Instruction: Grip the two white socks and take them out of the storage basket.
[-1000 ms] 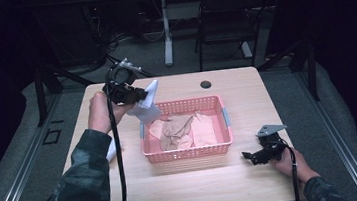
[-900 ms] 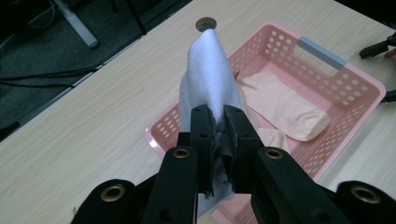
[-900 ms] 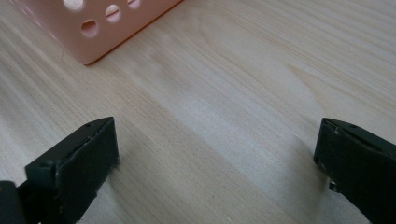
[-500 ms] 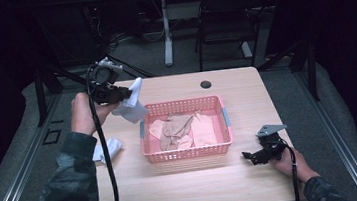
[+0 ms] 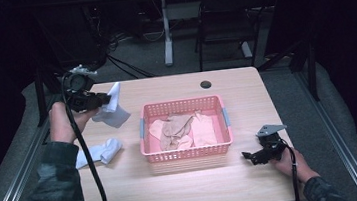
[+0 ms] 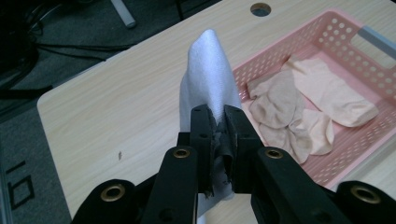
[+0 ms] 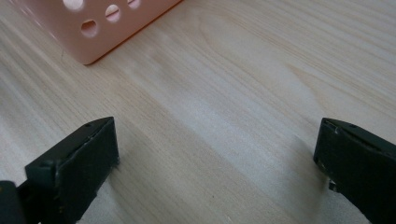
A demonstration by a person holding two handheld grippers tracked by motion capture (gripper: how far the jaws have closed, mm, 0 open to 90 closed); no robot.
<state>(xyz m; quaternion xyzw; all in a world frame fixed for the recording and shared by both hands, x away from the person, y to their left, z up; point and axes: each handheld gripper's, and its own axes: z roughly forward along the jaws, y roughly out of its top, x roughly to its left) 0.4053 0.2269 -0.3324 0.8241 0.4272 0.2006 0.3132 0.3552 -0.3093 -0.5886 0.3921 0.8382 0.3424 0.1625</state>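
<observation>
Right tool [image 5: 249,155] is resting low on the light wood-grain table [image 5: 191,189] at its near right, jaws standing wide apart with bare wood between them; in the right gripper view a corner of the perforated pink plastic basket [image 7: 100,28] is sitting just beyond them.

A second white sock [image 5: 99,152] is lying crumpled on the table at the near left, long axis running roughly left to right, apart from the basket.

The basket [image 5: 187,152] is sitting mid-table, rectangular, with hole-patterned walls and grey handle patches at its short ends. Inside it, several beige socks [image 5: 182,129] are lying flat and overlapping, soft and matte.

Left tool [image 6: 217,125] is being held above the table's far left corner, jaws clamped together on a white sock [image 6: 208,70]. The sock is smooth knit fabric; in the left gripper view it is rising past the jaws to a rounded tip, and in the high view it is draping down toward the table.

A small dark round hole [image 5: 206,84] is showing near the far edge.
</observation>
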